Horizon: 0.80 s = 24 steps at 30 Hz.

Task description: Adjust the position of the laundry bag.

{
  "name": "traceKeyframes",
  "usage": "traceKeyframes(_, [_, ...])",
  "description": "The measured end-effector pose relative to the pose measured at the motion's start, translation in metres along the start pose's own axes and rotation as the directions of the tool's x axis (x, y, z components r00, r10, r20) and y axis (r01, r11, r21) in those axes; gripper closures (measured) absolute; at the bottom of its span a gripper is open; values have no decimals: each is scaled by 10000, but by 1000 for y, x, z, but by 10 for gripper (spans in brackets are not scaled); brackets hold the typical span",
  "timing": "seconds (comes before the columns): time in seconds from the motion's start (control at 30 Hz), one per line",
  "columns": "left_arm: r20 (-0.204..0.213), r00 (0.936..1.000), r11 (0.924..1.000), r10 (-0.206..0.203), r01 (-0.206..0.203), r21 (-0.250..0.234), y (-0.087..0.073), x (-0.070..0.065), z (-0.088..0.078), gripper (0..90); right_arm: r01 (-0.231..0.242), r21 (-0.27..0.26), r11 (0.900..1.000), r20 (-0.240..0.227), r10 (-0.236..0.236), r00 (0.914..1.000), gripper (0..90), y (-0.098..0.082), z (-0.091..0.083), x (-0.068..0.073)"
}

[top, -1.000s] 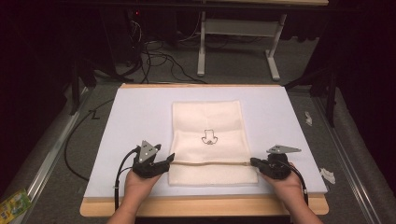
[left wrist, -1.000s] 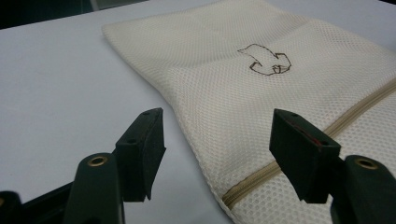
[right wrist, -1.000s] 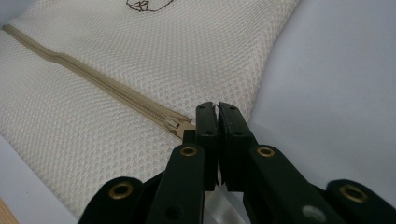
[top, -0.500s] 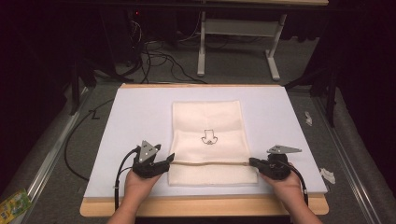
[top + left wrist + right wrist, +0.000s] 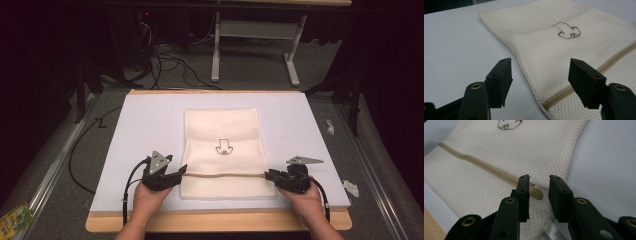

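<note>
The right tool (image 5: pixel 538 188) has just been opening its jaws, and in the right gripper view they now stand a little apart, with the tan zipper pull (image 5: pixel 535 192) lying just behind and between them, untouched by either pad. The left tool (image 5: pixel 540 76) is open wide; its jaws straddle the near left edge of the cream mesh bag (image 5: pixel 564 40), one over the bare white tabletop (image 5: pixel 456 45) and the other above the mesh beside the zipper (image 5: pixel 564 91), neither pressing on anything. In the high view the bag lies flat in the middle of the tabletop, its small embroidered emblem (image 5: pixel 223 147) facing up, and the zipper runs straight across its near part from the left tool (image 5: pixel 176 174) to the right tool (image 5: pixel 270 175), one at each end. Judging from this, the zip work looks close to done: the pull sits at the bag's right end, the teeth seem joined along the whole line, and the right tool appears to be letting go of the pull. What seems left is to draw both tools clear of the bag. Whether the zipper is shut at its last bit under the pull cannot be told.
</note>
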State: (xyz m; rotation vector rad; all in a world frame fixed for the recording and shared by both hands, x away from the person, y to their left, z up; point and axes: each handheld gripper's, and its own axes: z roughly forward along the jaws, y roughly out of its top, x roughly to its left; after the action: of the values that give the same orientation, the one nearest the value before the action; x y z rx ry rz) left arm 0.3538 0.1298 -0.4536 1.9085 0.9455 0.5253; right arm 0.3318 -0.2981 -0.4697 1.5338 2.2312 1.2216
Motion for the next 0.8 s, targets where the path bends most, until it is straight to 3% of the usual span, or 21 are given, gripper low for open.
traceKeyframes(0.23, [2, 10000, 10000, -16, 16, 20, 0, 0, 1, 361, -87, -225, 9997, -493, 76, 9988, 762, 1, -2, 4])
traceKeyframes(0.33, [10, 10000, 10000, 4, -4, 32, 0, 0, 1, 361, 182, -325, 9993, -872, -209, 9960, 786, 3, -2, 13])
traceKeyframes(0.47, [16, 10000, 10000, -15, 15, 16, 0, -1, 1, 361, 650, -110, 9978, -1008, -658, 9927, 762, 4, 5, 25])
traceKeyframes(0.63, [6, 10000, 10000, -24, 24, -34, 0, 0, -1, 361, 541, -707, 9960, -667, -589, 9960, 703, 10, -6, 20])
traceKeyframes(0.8, [101, 9999, 10000, -3, 4, -27, 0, -1, 0, 362, 234, -741, 9970, 685, -183, 9975, 636, 6, -12, -3])
